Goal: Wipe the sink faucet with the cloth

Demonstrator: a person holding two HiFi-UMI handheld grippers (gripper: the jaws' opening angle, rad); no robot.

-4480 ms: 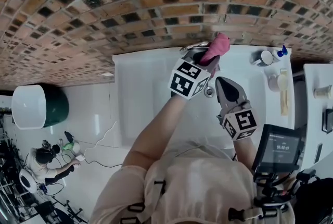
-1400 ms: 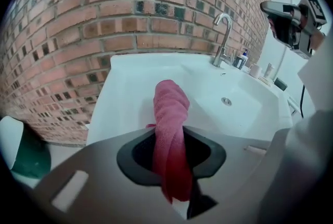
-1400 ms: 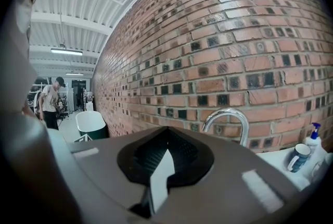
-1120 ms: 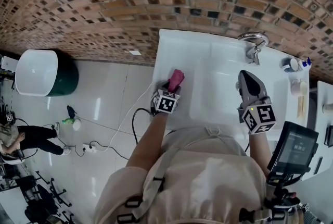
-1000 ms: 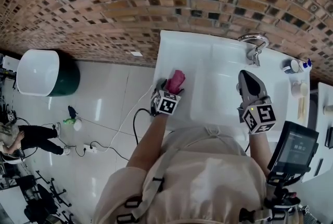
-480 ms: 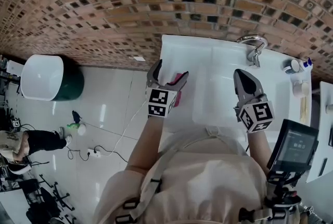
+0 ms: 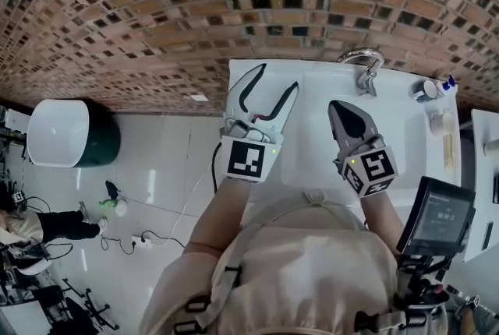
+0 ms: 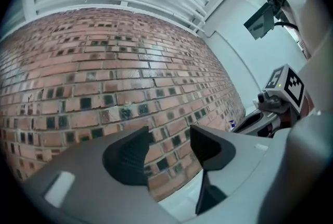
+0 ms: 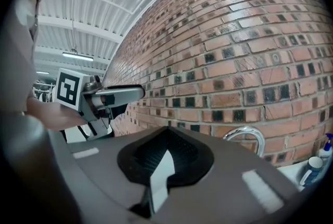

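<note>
Looking down through the head view, I have the left gripper held up level before the brick wall, over the left end of the white sink. Its jaws have just been closing, yet they stand apart, and in the left gripper view only bricks show through the gap between them.

The right gripper sits at centre right of the frame, pointing toward the faucet, with its jaws pressed together on nothing.

The faucet stands at the back edge of the sink, in the upper right of the head view, close against the wall and apart from both grippers. In the right gripper view its chrome spout arches at lower right just beyond the closed jaws, and the left gripper with its marker cube shows at the left edge.

Small containers stand at the right end of the sink. The cloth I cannot find in any view.
</note>
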